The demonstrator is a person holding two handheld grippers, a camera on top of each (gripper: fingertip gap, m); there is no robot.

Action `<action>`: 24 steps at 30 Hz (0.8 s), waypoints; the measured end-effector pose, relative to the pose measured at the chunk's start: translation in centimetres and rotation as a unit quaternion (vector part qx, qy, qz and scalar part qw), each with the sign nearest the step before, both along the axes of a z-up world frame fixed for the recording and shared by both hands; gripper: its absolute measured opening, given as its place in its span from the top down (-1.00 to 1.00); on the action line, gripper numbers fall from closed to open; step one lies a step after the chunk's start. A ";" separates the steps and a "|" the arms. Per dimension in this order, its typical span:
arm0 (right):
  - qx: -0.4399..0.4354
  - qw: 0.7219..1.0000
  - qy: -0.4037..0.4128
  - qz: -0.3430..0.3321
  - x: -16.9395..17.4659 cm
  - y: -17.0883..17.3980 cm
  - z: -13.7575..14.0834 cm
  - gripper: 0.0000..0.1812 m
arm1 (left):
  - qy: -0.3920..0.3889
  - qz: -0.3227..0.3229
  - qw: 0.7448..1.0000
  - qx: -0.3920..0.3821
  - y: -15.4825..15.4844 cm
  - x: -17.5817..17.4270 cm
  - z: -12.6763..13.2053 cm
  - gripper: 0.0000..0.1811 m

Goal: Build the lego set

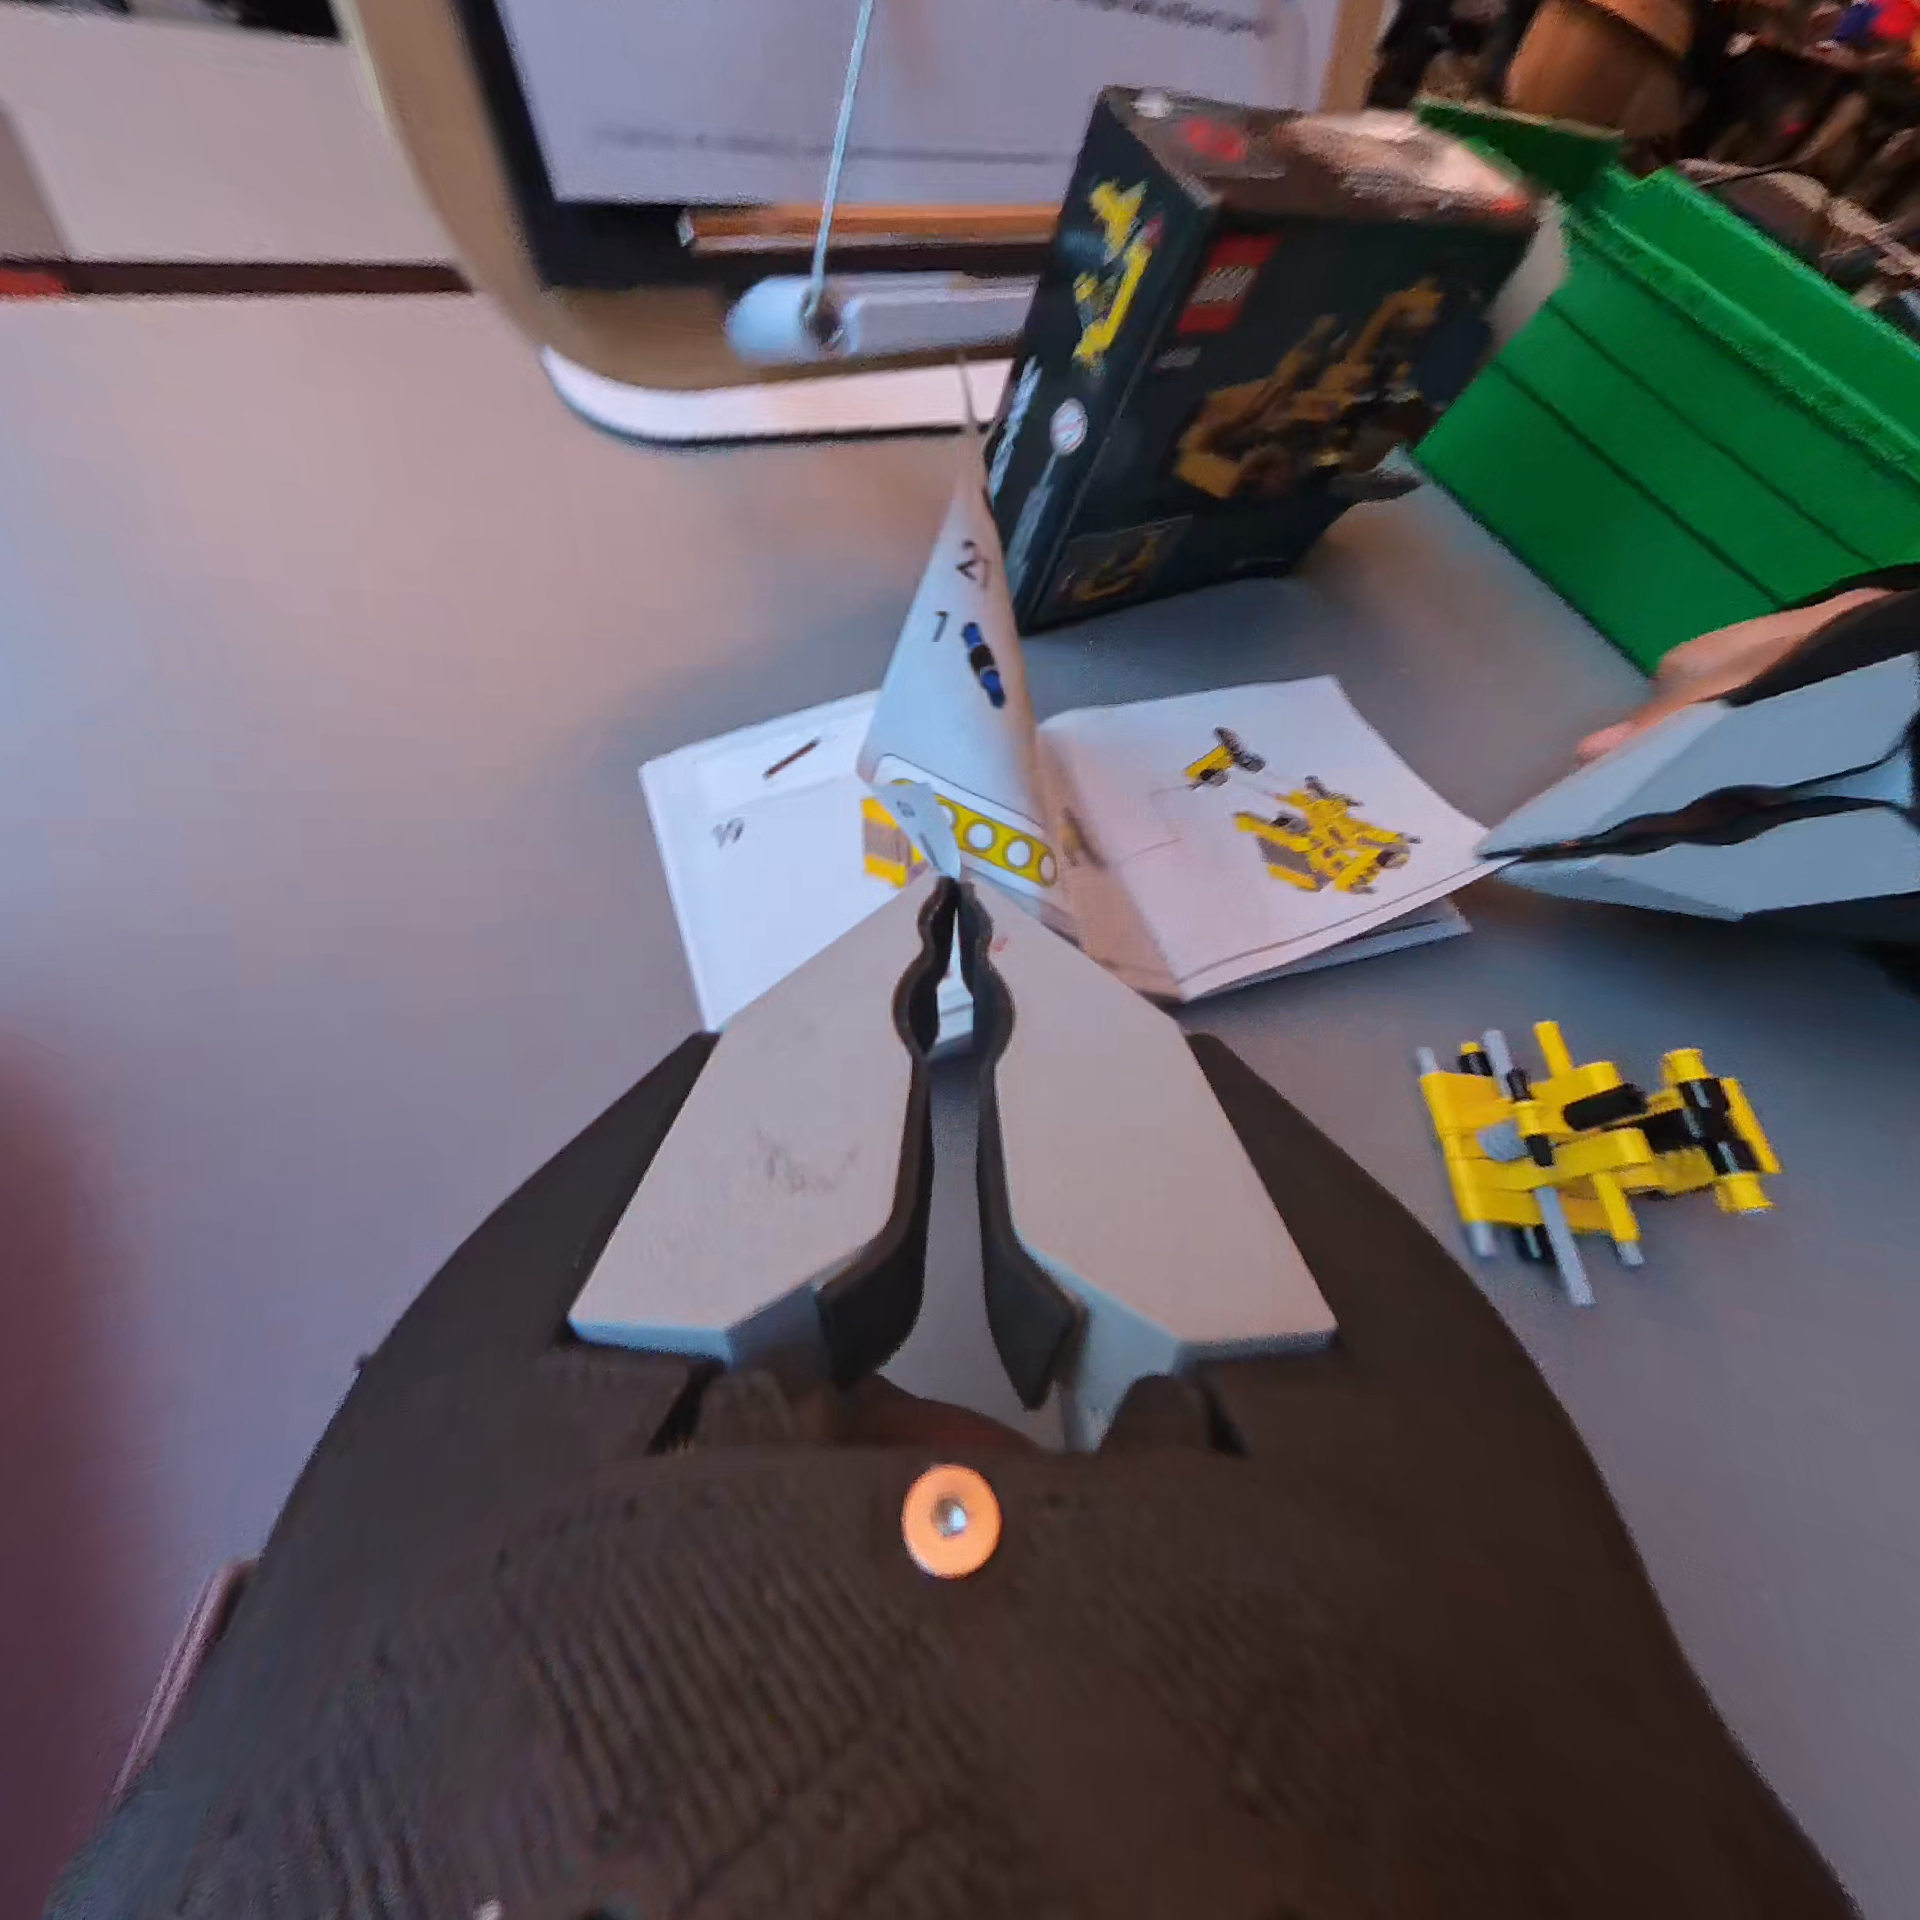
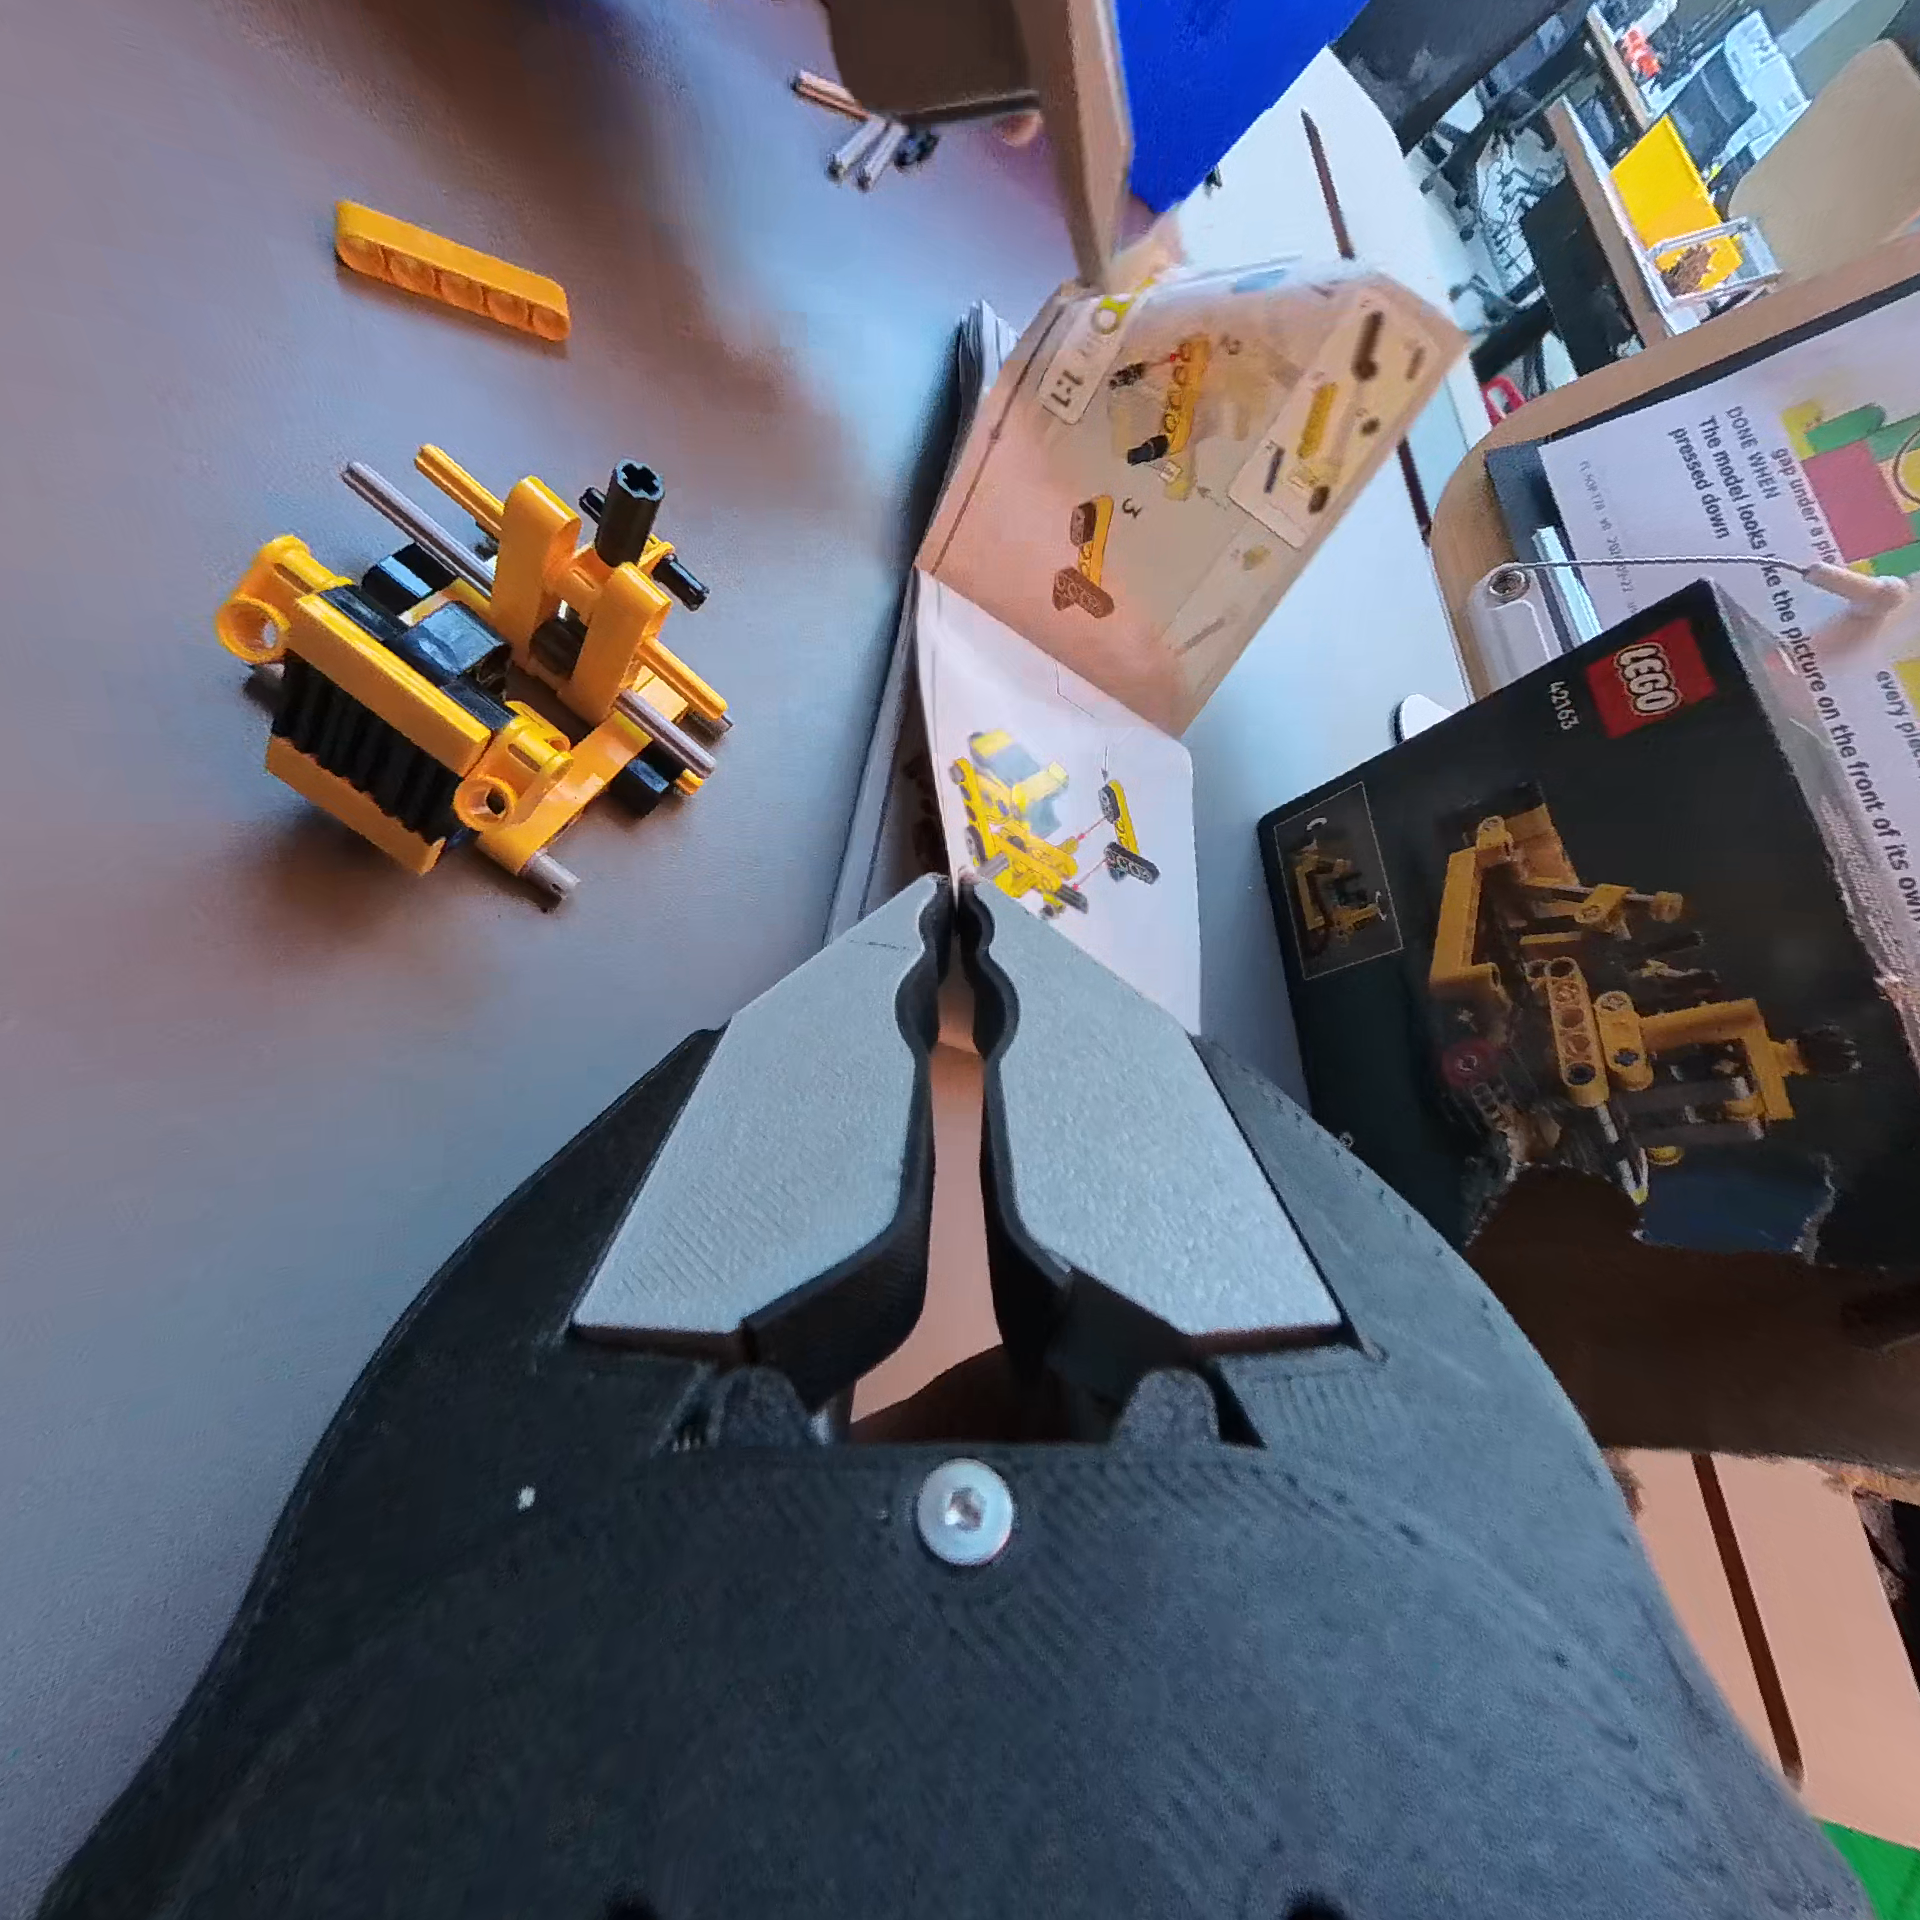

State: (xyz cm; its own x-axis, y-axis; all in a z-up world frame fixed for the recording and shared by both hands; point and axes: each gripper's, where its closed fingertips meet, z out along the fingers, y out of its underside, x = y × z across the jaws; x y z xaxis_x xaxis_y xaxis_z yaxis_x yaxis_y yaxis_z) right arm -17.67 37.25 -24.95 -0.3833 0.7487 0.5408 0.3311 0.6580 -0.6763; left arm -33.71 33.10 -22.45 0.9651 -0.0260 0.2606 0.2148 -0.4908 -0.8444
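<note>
The instruction booklet (image 1: pixel 1247 831) lies open on the grey table; it also shows in the right wrist view (image 2: pixel 1049 790). One page (image 1: pixel 961 665) stands upright in mid-turn, also seen from the right (image 2: pixel 1195 468). My left gripper (image 1: pixel 954 891) is shut, its tips at that page's lower edge; I cannot tell whether they pinch it. My right gripper (image 2: pixel 956 891) is shut on the outer edge of the flat right-hand page, as the left wrist view (image 1: pixel 1496 857) shows. A partly built yellow and black model (image 1: pixel 1590 1132) rests on the table beside the booklet (image 2: pixel 457 675).
A loose yellow beam (image 2: pixel 452 272) lies beyond the model, with small grey and black pins (image 2: pixel 883 140) farther off. The dark set box (image 1: pixel 1247 343) stands behind the booklet (image 2: pixel 1558 935). A green bin (image 1: pixel 1683 416) is at the right. A wooden stand (image 1: pixel 468 208) rises at the back. Tip to tip, the grippers are about 20 cm apart. Left tips and right tips are each some 15 cm from the loose yellow beam (image 2: pixel 452 272).
</note>
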 end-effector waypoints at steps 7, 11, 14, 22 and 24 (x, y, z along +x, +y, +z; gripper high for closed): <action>-0.009 1.000 -0.013 -0.013 0.6 1.2 -0.6 1.00 | 0.045 0.044 0.996 -0.058 -3.5 -0.6 -2.9 0.99; -0.007 1.000 -0.016 -0.023 0.7 1.8 -0.8 1.00 | 0.074 0.055 0.994 -0.063 -4.8 -0.9 -2.5 0.86; -0.014 1.000 -0.013 -0.024 0.8 2.0 -0.4 1.00 | 0.128 0.059 0.989 -0.043 -5.4 -1.2 -0.4 0.87; -0.023 0.998 -0.018 -0.050 1.5 3.7 -0.3 0.99 | 0.161 -0.072 0.984 0.006 -2.7 3.3 3.7 0.86; -0.027 0.998 -0.006 -0.051 1.5 3.8 0.1 0.98 | 0.196 -0.072 0.977 -0.039 -1.2 2.2 1.7 0.86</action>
State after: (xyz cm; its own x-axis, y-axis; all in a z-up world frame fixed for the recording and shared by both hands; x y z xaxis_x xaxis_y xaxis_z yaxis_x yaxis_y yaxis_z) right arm -16.21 41.03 -24.81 -0.3098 0.8121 0.4946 0.4038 0.5833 -0.7048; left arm -31.53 31.90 -20.73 0.9792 -0.1630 -0.1209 -0.1925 -0.5579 -0.8073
